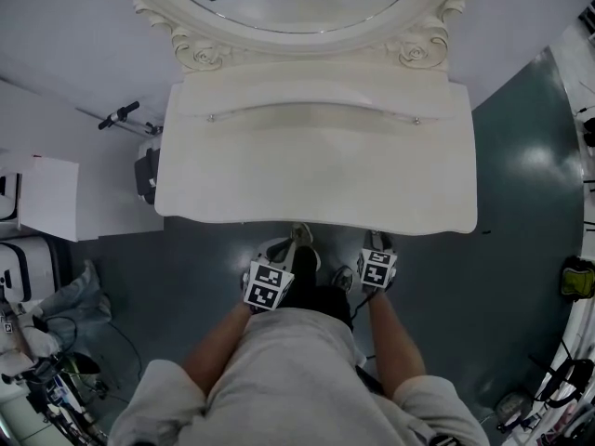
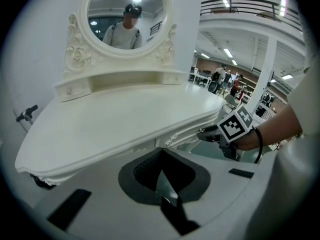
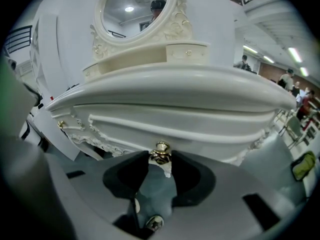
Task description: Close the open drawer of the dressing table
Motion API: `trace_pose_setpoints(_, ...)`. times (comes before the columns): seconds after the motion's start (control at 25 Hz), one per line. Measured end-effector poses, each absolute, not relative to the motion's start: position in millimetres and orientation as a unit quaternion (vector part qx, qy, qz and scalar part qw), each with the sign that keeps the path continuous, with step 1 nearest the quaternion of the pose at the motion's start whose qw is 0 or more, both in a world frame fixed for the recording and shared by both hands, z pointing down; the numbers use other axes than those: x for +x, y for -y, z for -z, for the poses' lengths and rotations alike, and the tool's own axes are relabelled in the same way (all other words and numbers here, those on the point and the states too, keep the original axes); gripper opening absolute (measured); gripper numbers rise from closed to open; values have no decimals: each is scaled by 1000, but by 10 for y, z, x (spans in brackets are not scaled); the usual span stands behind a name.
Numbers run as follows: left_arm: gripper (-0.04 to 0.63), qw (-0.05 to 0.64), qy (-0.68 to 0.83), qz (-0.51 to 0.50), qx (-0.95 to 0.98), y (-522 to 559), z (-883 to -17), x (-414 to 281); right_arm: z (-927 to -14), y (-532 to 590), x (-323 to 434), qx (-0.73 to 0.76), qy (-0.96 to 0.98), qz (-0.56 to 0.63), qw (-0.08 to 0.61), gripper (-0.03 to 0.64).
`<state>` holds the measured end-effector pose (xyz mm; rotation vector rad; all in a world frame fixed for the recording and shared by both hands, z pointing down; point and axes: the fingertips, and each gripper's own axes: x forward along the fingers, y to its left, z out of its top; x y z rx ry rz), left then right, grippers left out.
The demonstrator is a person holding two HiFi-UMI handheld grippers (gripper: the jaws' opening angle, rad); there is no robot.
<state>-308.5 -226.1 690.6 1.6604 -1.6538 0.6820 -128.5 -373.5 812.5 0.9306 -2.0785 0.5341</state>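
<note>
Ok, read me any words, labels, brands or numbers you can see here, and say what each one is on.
No text can be read anywhere.
Left gripper and right gripper: only black and white square markers, no letters.
Dressing table and the knob between the right gripper's jaws: no print.
White box at the head view's left edge: a tiny red mark, too small to read.

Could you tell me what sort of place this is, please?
Probably a large open hall, not a bedroom: the dressing table stands on a grey floor, with a railed mezzanine and strip lights overhead.
</note>
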Motion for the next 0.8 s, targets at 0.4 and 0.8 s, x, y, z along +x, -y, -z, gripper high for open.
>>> trace_pose_setpoints(0.4, 8, 329, 628, -267, 653, 2438, -6888, -3163, -8140, 3823, -1332, 375, 814, -215, 389, 150)
trace_pose_setpoints(0.8, 8, 319, 630, -259, 659, 2601, -6753, -3113, -8096, 3802, -1387, 361, 822, -238, 371, 179)
